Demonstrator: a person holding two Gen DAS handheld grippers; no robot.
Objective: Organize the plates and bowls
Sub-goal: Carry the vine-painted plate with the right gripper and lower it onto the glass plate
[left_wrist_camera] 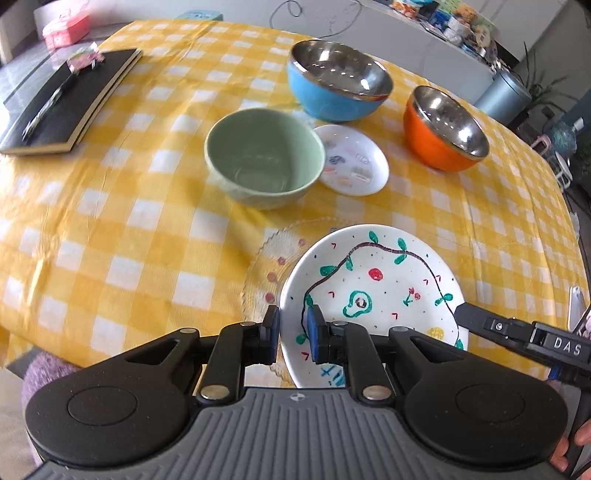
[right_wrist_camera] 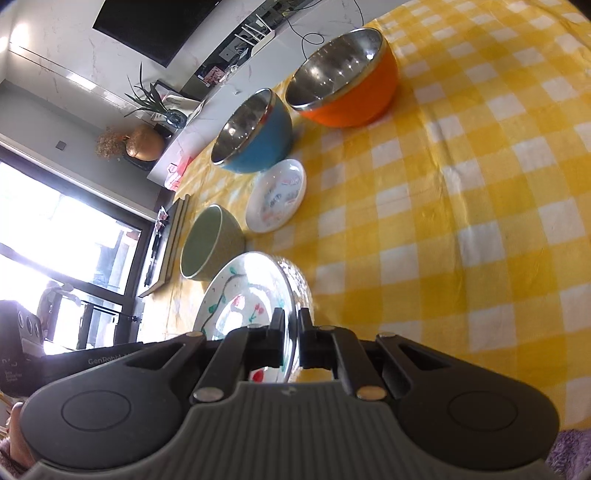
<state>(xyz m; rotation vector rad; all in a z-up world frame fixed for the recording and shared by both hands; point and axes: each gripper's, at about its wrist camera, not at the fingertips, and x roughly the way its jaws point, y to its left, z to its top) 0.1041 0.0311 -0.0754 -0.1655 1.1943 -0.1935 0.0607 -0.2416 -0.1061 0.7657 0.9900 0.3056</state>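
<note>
A white painted plate lies over a clear glass plate at the table's near edge. My left gripper is shut on the painted plate's near-left rim. My right gripper is shut on the same plate at its right rim; its finger shows in the left wrist view. Behind stand a green bowl, a small white dish, a blue steel-lined bowl and an orange steel-lined bowl. In the right wrist view they are the green bowl, dish, blue bowl and orange bowl.
A black notebook with a pen lies at the far left of the yellow checked tablecloth. A pink box sits beyond it. A grey bin stands off the table's far right.
</note>
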